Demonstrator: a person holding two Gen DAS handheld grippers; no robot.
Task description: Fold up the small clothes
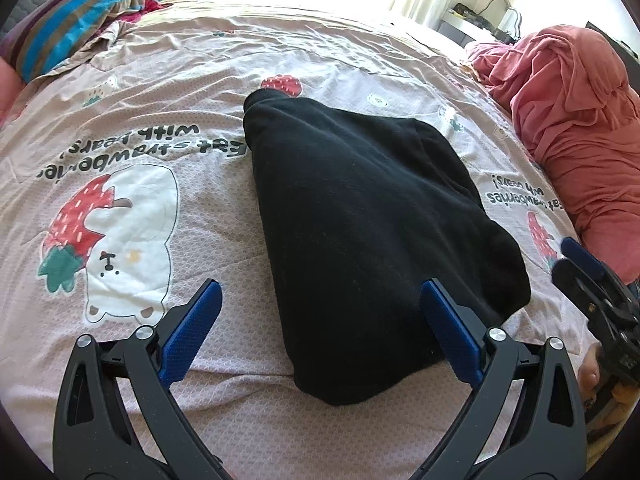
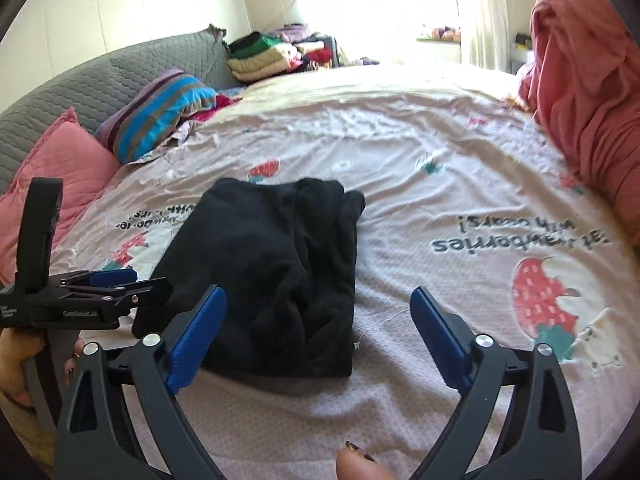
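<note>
From the left wrist: left gripper [image 1: 322, 312], black arms with blue ribbed pads, spread wide and gripping nothing. Between the pads, a folded black knit garment [image 1: 360, 220] lying flat on a pale pink bedsheet printed with strawberries and white bears [image 1: 200, 80]. Right-hand pad [image 1: 450, 332] standing in front of the near edge of that dark cloth; whether touching or just above, impossible to tell. Left-hand pad [image 1: 192, 332] over bare sheet, beside the printed bear. At the right edge, part of the right gripper [image 1: 592, 280], blurred, close to the garment's near right corner and apart from it. Beyond it, a crumpled salmon-pink cloth heap [image 1: 568, 112]. Far left, a cushion striped in blue, purple and brown [image 1: 76, 8].

From the right wrist: right gripper [image 2: 318, 328] released, pads far apart, empty. Same black garment [image 2: 272, 264] lying on the sheet [image 2: 440, 152], mostly ahead and left of centre, its near right corner reaching into the gap between the pads. Left pad [image 2: 196, 340] overlapping the garment's near edge in the picture; contact not clear. Right pad [image 2: 440, 336] over bare sheet, well apart from the cloth. At the left, the left gripper [image 2: 116, 280] seen side-on, held by a hand [image 2: 20, 352], level beside the garment's left edge. A fingertip with dark polish [image 2: 360, 466] at the bottom edge. Salmon-pink heap [image 2: 588, 80] at upper right, striped cushion [image 2: 160, 112] and a pink quilted pillow [image 2: 64, 160] at upper left against a grey quilted headboard [image 2: 100, 84].
</note>
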